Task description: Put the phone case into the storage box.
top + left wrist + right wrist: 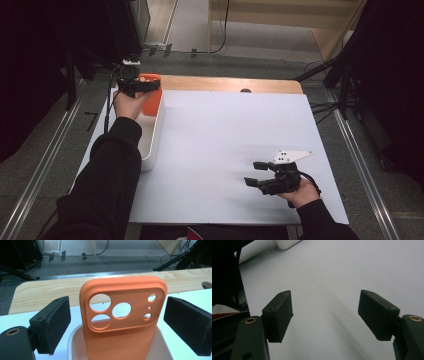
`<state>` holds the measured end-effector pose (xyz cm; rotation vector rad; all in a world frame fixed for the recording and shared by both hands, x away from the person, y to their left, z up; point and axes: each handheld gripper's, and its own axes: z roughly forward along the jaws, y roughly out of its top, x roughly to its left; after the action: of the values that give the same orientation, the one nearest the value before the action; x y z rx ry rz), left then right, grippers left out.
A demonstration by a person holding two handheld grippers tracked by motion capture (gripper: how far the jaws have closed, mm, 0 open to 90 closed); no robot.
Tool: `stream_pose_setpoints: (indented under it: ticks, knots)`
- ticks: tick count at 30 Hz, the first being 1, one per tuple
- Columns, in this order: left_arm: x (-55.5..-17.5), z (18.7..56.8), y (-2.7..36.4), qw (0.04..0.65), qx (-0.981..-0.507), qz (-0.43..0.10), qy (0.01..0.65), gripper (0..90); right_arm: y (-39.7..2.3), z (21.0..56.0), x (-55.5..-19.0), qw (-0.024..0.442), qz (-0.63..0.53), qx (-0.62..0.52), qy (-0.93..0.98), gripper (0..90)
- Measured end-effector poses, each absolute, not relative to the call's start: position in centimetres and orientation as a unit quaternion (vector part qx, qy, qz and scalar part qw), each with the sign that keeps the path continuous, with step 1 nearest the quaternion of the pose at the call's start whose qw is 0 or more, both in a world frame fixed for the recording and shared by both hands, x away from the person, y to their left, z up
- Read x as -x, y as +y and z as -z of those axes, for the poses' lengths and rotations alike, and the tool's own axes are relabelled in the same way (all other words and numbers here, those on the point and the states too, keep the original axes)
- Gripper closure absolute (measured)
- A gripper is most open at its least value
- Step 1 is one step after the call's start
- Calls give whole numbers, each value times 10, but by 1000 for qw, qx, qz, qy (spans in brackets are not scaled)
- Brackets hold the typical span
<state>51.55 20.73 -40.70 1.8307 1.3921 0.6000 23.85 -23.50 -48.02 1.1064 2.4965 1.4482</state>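
Left gripper point(116, 325) jaws wide, clear of upright orange phone case point(122, 315) in white bin point(152, 135); right gripper point(325, 315) likewise agape.

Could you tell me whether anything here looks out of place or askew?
Only the orange phone case: it stands upright on end in the white bin, between the left gripper's open jaws, neither pad touching it. Nothing looks spilled or damaged.

recording lab: black curtains point(30, 60), tripod stands point(345, 75), floor cables point(220, 35)
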Motion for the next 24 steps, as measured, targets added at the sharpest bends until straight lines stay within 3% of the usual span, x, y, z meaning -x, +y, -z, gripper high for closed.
stream_pose_setpoints:
  ticks: [24]
  knots:
    - [-497,376,227,380,-721,-189,548,74,-236,481,-238,24,-468,-362,806,268]
